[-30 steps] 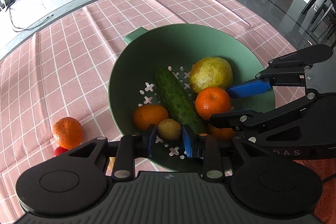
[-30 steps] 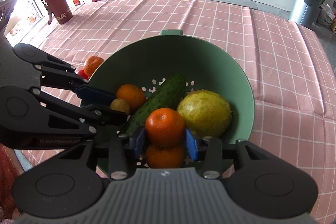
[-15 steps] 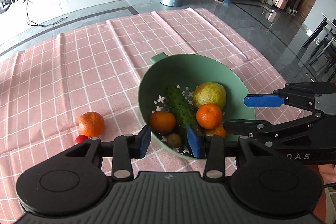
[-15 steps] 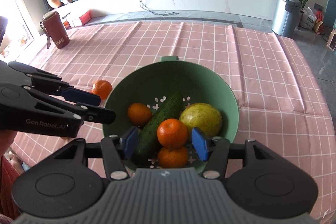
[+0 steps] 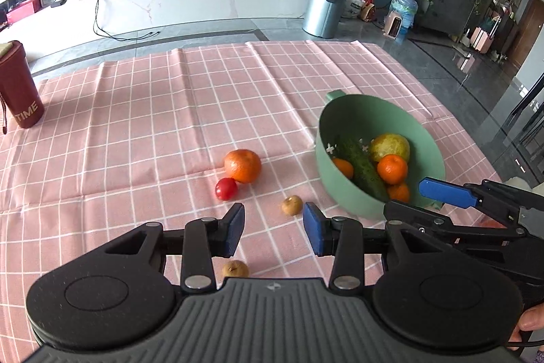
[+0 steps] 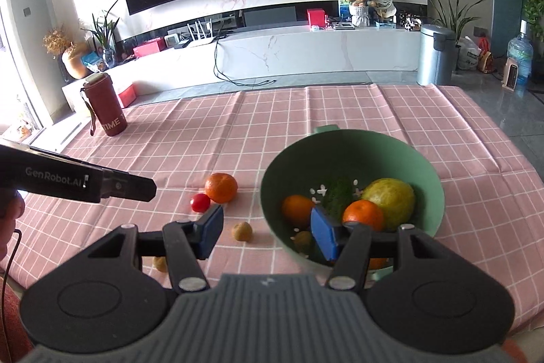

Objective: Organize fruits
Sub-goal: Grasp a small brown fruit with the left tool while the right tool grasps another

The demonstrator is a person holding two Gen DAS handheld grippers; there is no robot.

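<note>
A green colander bowl [image 5: 380, 111] [image 6: 353, 145] sits on the pink checked cloth and holds a cucumber [image 5: 362, 167], a yellow-green fruit [image 5: 389, 145] [image 6: 389, 196], oranges [image 5: 392, 169] [image 6: 363, 215] and a small brown fruit [image 6: 302, 240]. On the cloth to its left lie an orange [image 5: 242, 165] [image 6: 221, 187], a cherry tomato [image 5: 226, 188] [image 6: 200, 202] and two small brown fruits [image 5: 292, 205] [image 5: 235, 268] [image 6: 242, 231]. My left gripper [image 5: 273, 227] is open and empty above the cloth. My right gripper [image 6: 267, 232] is open and empty at the bowl's near left rim.
A dark red flask [image 5: 17, 91] [image 6: 105, 106] stands at the cloth's far left. The pink cloth [image 5: 170, 111] stretches wide behind the loose fruits. Beyond the table's far edge are a white counter and a metal bin [image 5: 324, 7].
Both grippers have pulled back and up from the bowl and opened wider. The left one has swung left over the loose fruits, bringing two small brown fruits into view.
</note>
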